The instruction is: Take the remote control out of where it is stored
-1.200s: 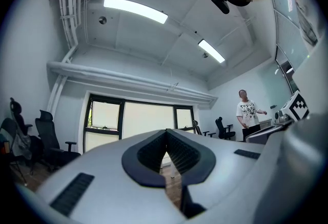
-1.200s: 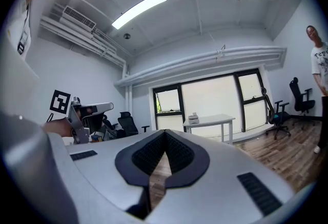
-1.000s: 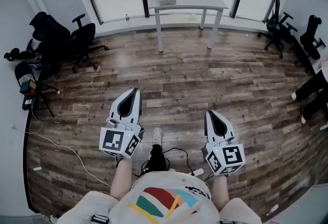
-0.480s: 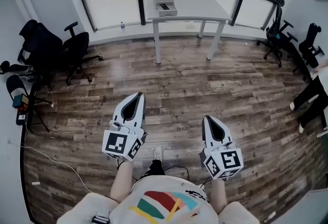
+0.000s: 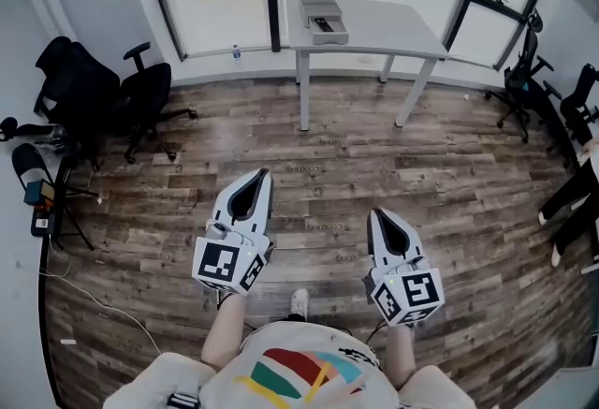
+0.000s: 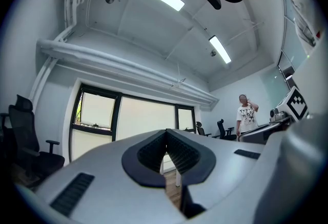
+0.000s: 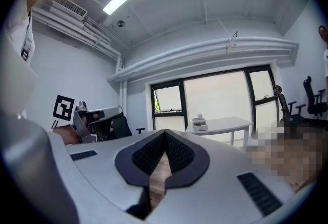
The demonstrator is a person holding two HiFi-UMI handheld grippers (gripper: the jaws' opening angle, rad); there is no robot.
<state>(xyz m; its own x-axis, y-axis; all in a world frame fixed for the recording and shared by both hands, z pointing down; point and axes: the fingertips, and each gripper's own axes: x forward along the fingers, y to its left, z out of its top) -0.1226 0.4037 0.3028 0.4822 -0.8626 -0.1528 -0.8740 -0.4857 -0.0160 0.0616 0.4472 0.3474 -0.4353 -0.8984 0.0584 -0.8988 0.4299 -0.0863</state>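
Note:
A white table (image 5: 393, 28) stands far ahead by the windows. On its left end sits a small grey open box (image 5: 323, 19) with a dark oblong thing in it, too small to tell what it is. The same box (image 7: 200, 124) shows on the table in the right gripper view. My left gripper (image 5: 259, 176) and right gripper (image 5: 373, 214) are held side by side at waist height over the wooden floor, both pointing toward the table and several steps short of it. Both are shut with nothing between the pads (image 6: 177, 154) (image 7: 177, 152).
Black office chairs (image 5: 112, 89) and camera gear stand at the left wall. More chairs (image 5: 524, 80) stand at the right, beside a seated person's legs (image 5: 573, 201). A person (image 6: 246, 114) stands far off in the left gripper view. A cable (image 5: 103, 309) lies on the floor.
The table and box have shifted right and slightly nearer in the head view as I step forward. Both grippers stay shut and hold their places before me.

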